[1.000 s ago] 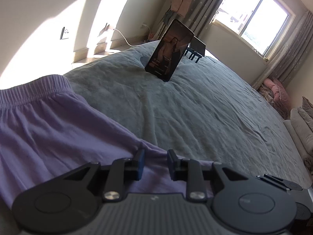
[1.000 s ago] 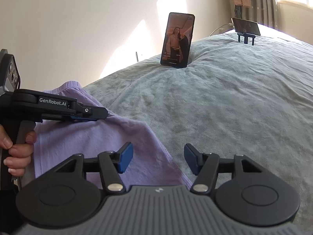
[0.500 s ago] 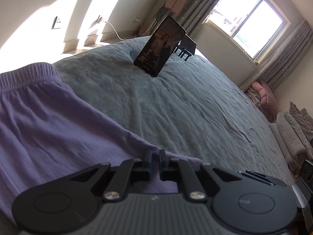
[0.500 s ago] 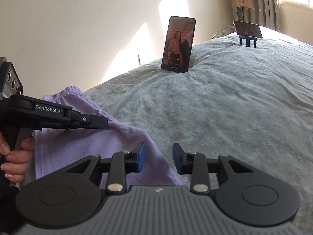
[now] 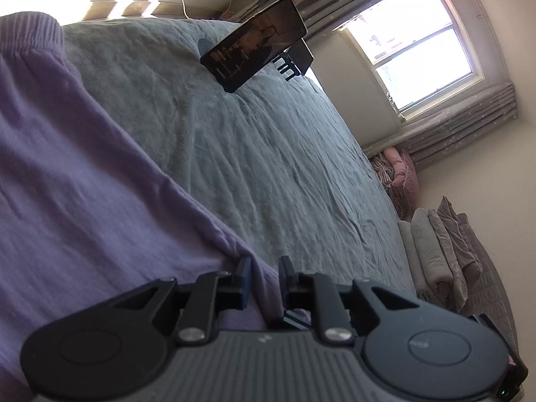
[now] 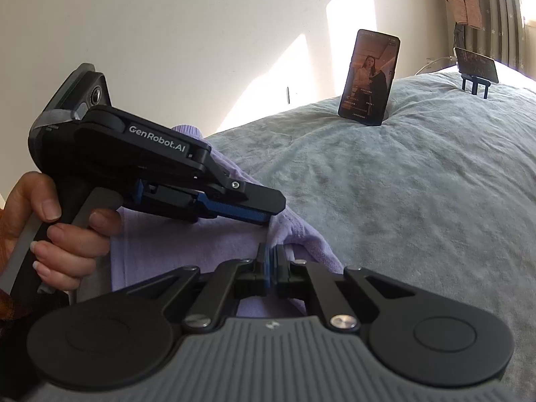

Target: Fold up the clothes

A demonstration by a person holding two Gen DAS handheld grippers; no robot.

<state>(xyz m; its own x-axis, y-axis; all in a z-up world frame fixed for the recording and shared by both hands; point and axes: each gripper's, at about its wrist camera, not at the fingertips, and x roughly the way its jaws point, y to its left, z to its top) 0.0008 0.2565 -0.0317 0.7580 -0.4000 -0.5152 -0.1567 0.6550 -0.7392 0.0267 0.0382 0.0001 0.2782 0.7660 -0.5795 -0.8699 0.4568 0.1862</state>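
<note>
My right gripper (image 6: 270,261) is pinched tight on the hem of the lilac garment (image 5: 83,174); my left gripper (image 5: 264,276) stands slightly parted with a fold between its pads. The cloth sprawls toward ten o'clock across the grey bedspread (image 5: 268,154). Soft, light, droopy: best held by hems and corners.

Right gripper (image 6: 270,261) fingers pinched on lilac garment (image 6: 301,234) hem. Left gripper (image 6: 264,212) clamps the same fold, on the grey bed (image 6: 402,184).
</note>
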